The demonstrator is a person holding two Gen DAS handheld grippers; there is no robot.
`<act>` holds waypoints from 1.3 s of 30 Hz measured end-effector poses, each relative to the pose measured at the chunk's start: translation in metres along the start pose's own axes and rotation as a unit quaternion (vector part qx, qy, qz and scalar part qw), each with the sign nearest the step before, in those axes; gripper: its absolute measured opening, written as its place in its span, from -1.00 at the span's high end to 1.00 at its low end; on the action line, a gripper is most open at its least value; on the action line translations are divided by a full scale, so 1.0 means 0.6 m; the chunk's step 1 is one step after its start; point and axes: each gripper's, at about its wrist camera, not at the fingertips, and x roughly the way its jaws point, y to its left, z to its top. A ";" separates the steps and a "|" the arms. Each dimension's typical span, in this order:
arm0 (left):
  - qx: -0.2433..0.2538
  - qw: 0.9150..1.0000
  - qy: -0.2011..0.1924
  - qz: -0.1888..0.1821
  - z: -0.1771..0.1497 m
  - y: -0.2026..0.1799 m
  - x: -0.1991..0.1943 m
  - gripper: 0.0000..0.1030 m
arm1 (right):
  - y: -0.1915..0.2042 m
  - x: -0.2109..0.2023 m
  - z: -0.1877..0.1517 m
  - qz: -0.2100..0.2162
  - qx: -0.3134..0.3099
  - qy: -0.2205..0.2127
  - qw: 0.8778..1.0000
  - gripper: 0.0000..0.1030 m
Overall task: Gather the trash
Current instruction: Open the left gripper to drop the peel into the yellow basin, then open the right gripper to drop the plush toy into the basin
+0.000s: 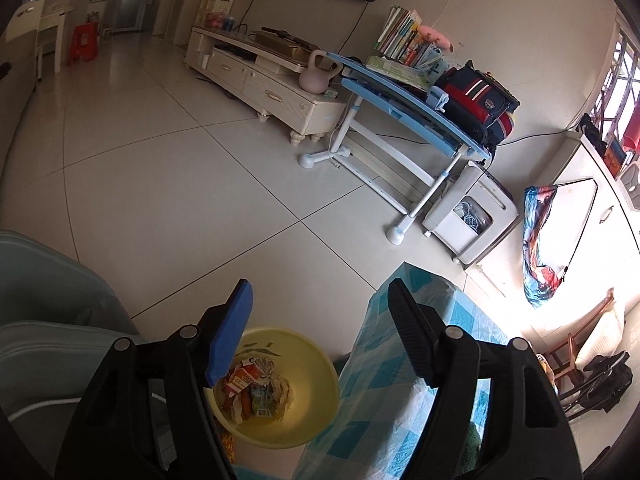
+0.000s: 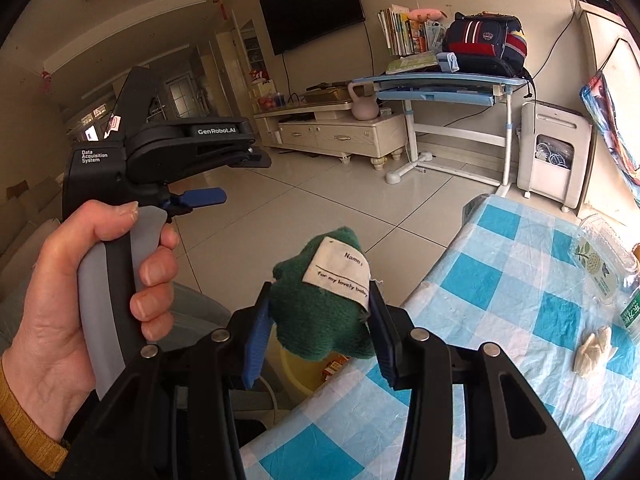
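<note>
Left wrist view: the left gripper (image 1: 320, 320) is standing wide open with nothing between its jaws, hanging over the round yellow plastic basin (image 1: 304, 364) on the pale tiled floor (image 1: 160, 160). The basin is holding crumpled wrappers and small cartons (image 1: 252, 392). Just right of it, the table with the blue-and-white checked cloth (image 1: 384, 380) is showing its near edge.

Right wrist view: a hand in a mustard knit sleeve (image 2: 72, 304) is gripping the left gripper's grey handle at far left. The right gripper (image 2: 316, 320) is clamping a dark green plush cloth with a white sewn label (image 2: 320, 320) at the table's edge. On the cloth to the right, a crumpled off-white tissue (image 2: 594, 352) and a clear plastic package (image 2: 604, 256) are lying apart.
</note>
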 end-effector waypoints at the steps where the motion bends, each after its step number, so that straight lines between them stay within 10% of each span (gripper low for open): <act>1: 0.000 1.000 -0.005 0.000 0.002 0.000 -0.004 -0.31 | 0.000 0.007 0.003 0.001 -0.002 0.003 1.000 0.13; 39: 0.040 0.996 -0.057 0.064 0.017 -0.007 -0.046 -0.52 | 0.025 0.098 0.040 0.019 -0.030 0.015 0.999 0.06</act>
